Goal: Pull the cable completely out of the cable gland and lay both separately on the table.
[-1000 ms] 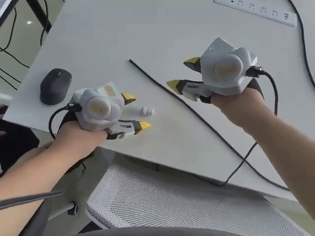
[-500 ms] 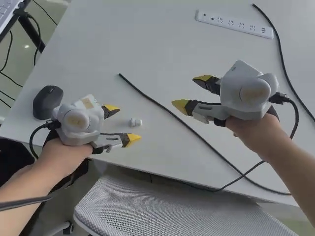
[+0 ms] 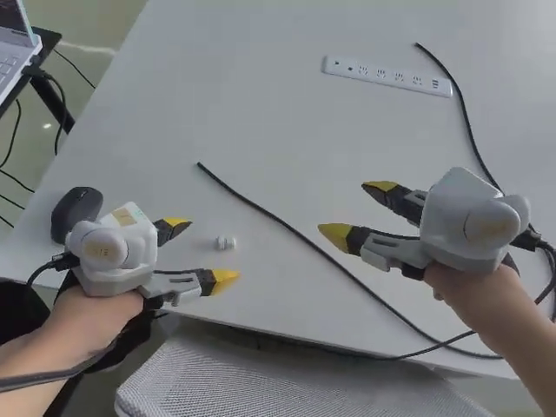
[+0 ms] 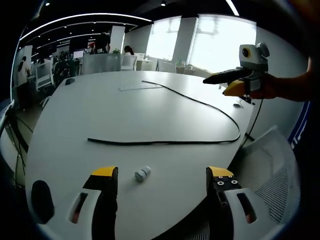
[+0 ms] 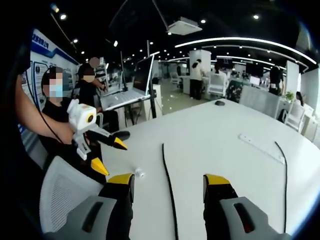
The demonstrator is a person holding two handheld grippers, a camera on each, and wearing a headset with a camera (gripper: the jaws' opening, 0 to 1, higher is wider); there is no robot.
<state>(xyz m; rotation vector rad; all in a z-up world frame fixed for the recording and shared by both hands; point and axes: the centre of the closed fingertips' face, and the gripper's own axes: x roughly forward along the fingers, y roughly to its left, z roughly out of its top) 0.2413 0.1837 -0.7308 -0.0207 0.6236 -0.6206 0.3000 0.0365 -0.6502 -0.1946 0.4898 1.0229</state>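
- At lower left of the head view, the left gripper (image 3: pixel 201 250) has its jaws apart and is empty.
- Near its tips the white cable gland (image 3: pixel 225 243) lies on the table (image 3: pixel 261 104), apart from the black cable (image 3: pixel 287 228).
- At right, the right gripper (image 3: pixel 357 209) is spread too, empty.

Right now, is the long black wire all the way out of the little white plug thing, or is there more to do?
Done: the thin black cable lies on the white table, and the small white cable gland sits apart from it, not touching. In hand: nothing, as the left gripper and the right gripper are both open and empty. Left: nothing I can see; the job looks finished.
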